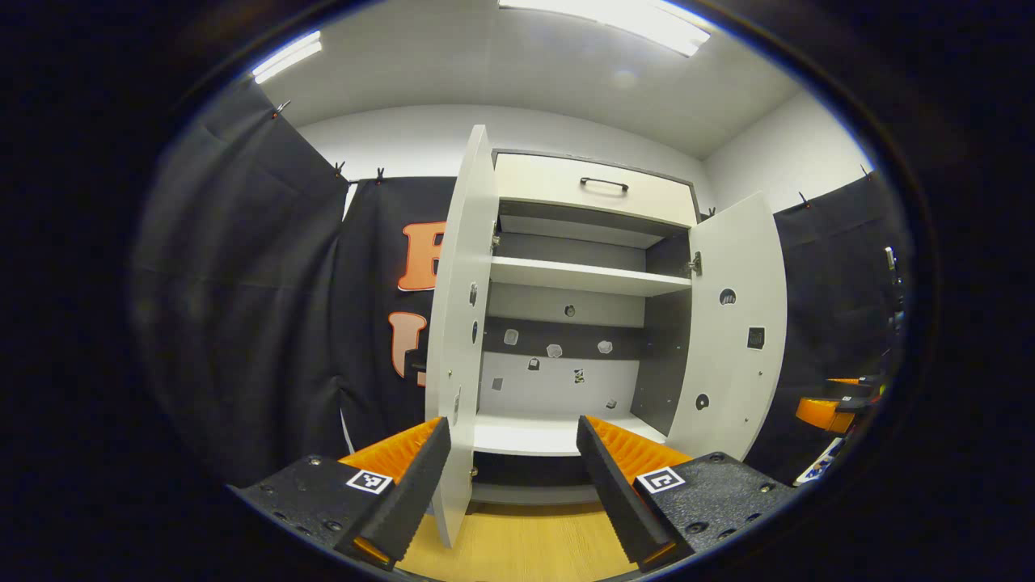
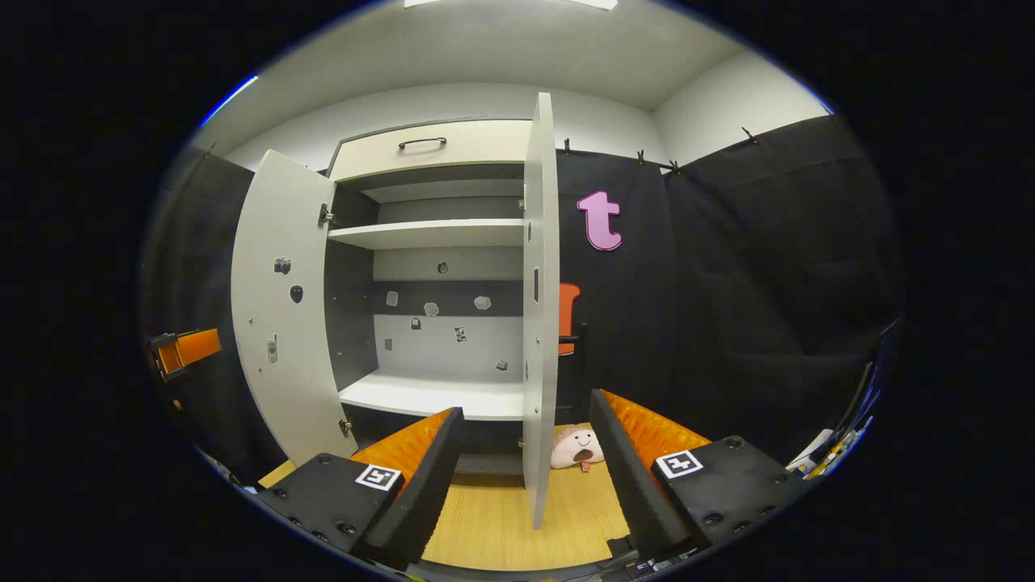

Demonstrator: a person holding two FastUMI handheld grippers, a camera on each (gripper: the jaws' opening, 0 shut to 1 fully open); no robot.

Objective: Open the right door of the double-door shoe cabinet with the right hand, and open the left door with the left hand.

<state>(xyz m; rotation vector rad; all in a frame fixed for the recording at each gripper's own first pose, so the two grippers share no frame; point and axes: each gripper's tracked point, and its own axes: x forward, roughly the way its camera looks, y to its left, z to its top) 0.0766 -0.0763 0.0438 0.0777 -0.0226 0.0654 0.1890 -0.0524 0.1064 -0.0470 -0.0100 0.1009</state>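
In the left gripper view, the white double-door shoe cabinet point(image 1: 582, 323) stands at frame centre with both doors swung wide, its white left door point(image 1: 461, 339) edge-on just above the left gripper point(image 1: 513, 485), whose fingers are spread apart with nothing between them, and its white right door point(image 1: 732, 331) angled out at centre right. In the right gripper view, the cabinet sits centre left, the left door at the left and the right door edge-on at centre, reaching down between the parted, empty fingers of the right gripper point(image 2: 525, 477), while a pink plush toy with a smiling face point(image 2: 576, 447) lies on the light wooden floor point(image 2: 501, 517) just right of that door.
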